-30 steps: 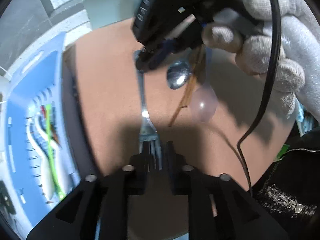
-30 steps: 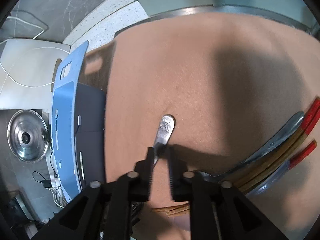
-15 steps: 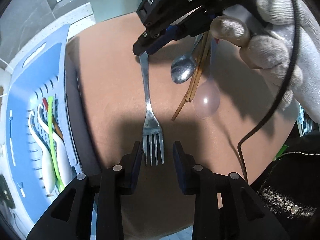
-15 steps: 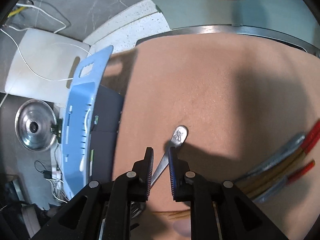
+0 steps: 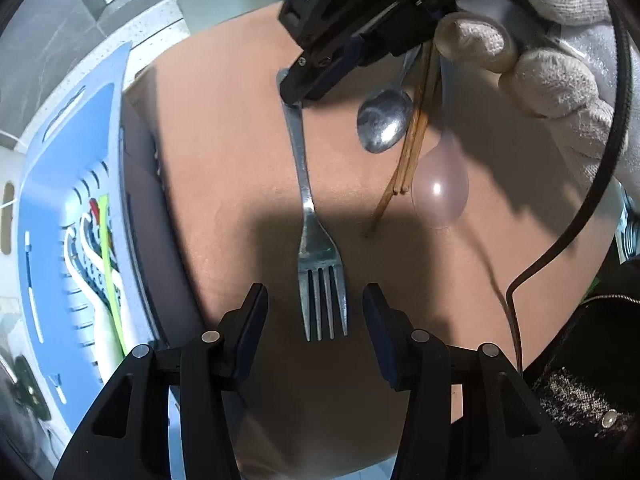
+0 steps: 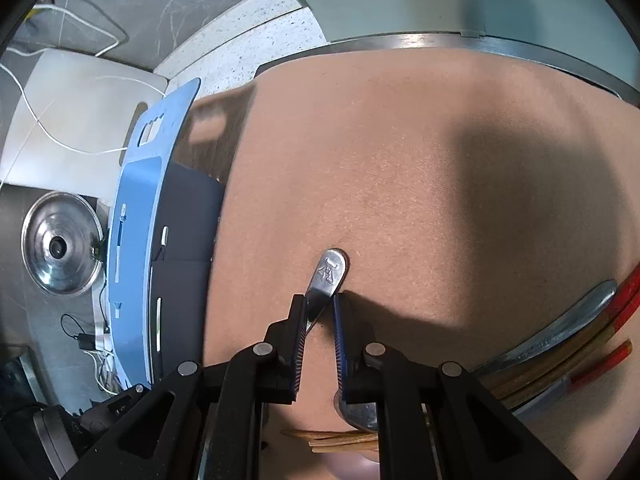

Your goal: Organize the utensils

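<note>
Left tongs (image 5: 315, 316) just opened off fork (image 5: 310, 216); right tongs (image 6: 320, 320) still pinch handle.

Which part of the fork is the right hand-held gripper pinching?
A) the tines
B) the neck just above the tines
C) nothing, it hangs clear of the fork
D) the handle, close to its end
D: the right hand-held gripper is closed on the fork near the handle's stamped end, while the tines lie free between the open left hand-held gripper.

A steel pot lid (image 6: 61, 243) lies left of the white cutting board's (image 6: 68, 128) lower edge; a thin white cable (image 6: 72, 146) trails across that board.
</note>
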### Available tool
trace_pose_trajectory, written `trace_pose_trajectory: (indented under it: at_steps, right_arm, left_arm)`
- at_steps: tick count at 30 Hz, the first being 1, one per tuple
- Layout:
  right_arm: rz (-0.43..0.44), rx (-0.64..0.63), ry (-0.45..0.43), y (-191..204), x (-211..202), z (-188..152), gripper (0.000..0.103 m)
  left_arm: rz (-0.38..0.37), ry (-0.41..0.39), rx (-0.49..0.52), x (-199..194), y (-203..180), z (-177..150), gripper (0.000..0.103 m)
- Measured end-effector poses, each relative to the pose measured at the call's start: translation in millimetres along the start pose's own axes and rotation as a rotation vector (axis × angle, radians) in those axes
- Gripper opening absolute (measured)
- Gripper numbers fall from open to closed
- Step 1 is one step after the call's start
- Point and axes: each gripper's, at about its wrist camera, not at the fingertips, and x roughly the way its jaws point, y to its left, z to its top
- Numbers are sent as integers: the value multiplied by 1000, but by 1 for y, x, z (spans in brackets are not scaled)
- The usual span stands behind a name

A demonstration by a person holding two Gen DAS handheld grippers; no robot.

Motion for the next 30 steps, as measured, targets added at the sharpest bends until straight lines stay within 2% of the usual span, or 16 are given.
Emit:
trace_pose_trajectory:
  at_steps: [4, 6, 9, 13, 16, 18, 20, 28, 30]
  right_arm:
    - [11, 10, 9, -2, -1, 2, 11]
    - [31, 27, 15, -6, -1, 3, 11]
    - [70, 58, 20, -12, -2, 3, 13]
    - [92, 66, 23, -15, -4, 0, 14]
    - [104, 61, 21, -15, -5, -3, 14]
    - [108, 61, 27, -15, -5, -3, 14]
    - [119, 62, 28, -17, -5, -3, 14]
    - [171, 74, 37, -23, -9, -5, 15]
    - [189, 74, 50, -26, -10, -7, 16]
  left_arm:
    - [8, 12, 29, 5, -3, 4, 47]
    - [8, 18, 44, 6, -4, 5, 33]
    - [-8, 22, 54, 7, -8, 7, 26]
    - [-23, 30, 54, 9, -11, 10, 26]
    - [-7, 34, 44, 9, -18, 13, 27]
    - [-12, 37, 16, 11, -18, 18, 36]
    - [-19, 37, -3, 16, -16, 24, 39]
    - [-99, 49, -36, 28, -8, 37, 32]
    - [-95, 37, -31, 30, -13, 37, 32]
